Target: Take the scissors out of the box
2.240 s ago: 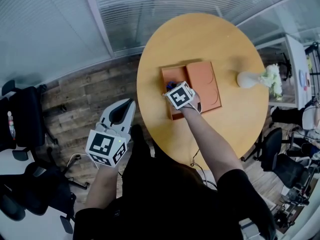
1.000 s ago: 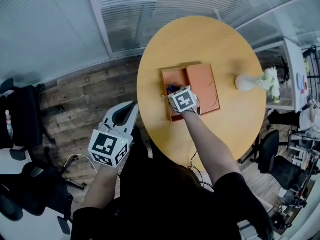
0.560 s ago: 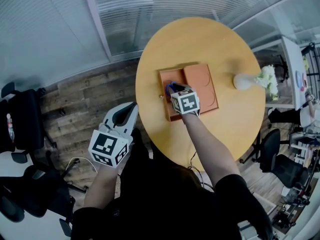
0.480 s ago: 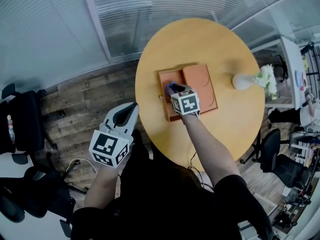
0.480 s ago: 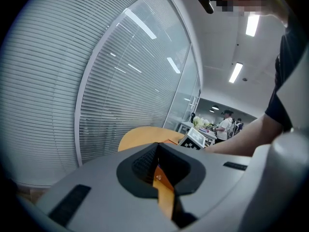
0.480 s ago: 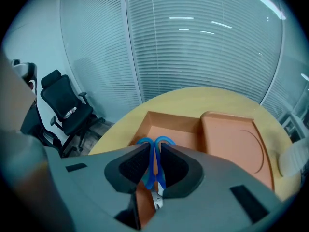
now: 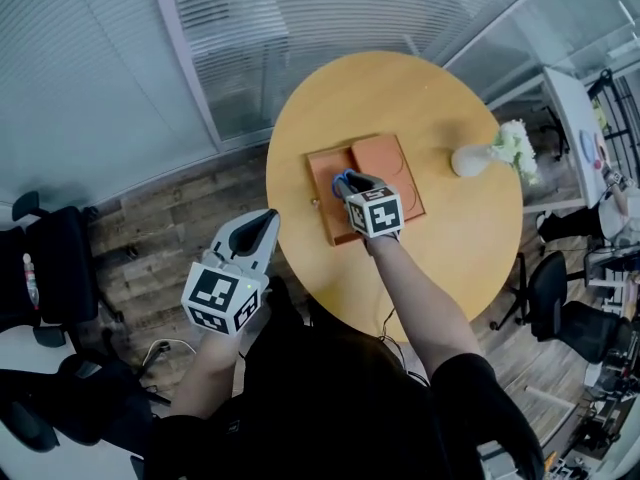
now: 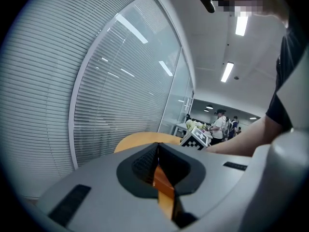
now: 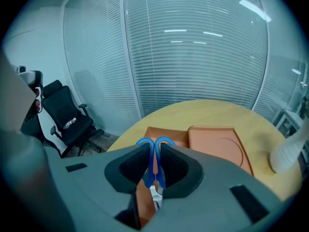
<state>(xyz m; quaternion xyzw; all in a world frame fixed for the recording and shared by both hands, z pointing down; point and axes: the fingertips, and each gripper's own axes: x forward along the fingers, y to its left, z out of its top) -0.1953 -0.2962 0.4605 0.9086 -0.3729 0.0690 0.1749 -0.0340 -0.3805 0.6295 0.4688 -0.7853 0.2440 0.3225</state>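
Observation:
On the round wooden table (image 7: 400, 98) lies an orange box (image 7: 322, 186), its lid (image 7: 388, 166) opened flat to the right. My right gripper (image 7: 348, 181) hovers over the box, shut on a pair of blue-handled scissors (image 7: 341, 179). In the right gripper view the pads (image 9: 135, 166) squeeze the scissors (image 9: 149, 175) at the handles. The loops stick out past the tips and the steel blades point back towards the camera. The box (image 9: 166, 133) lies below, apart from the scissors. My left gripper (image 7: 262, 218) hangs off the table's left side, its tips (image 8: 157, 151) together with nothing between them.
A white vase with flowers (image 7: 470, 158) stands on the table right of the lid. Black office chairs (image 7: 45, 258) stand on the wooden floor at the left. A glass wall with blinds (image 7: 260, 28) runs behind the table. People (image 8: 219, 124) stand far off in the left gripper view.
My right gripper has lifted from inside the box with the scissors in its jaws. The left gripper has risen a little beside the table.

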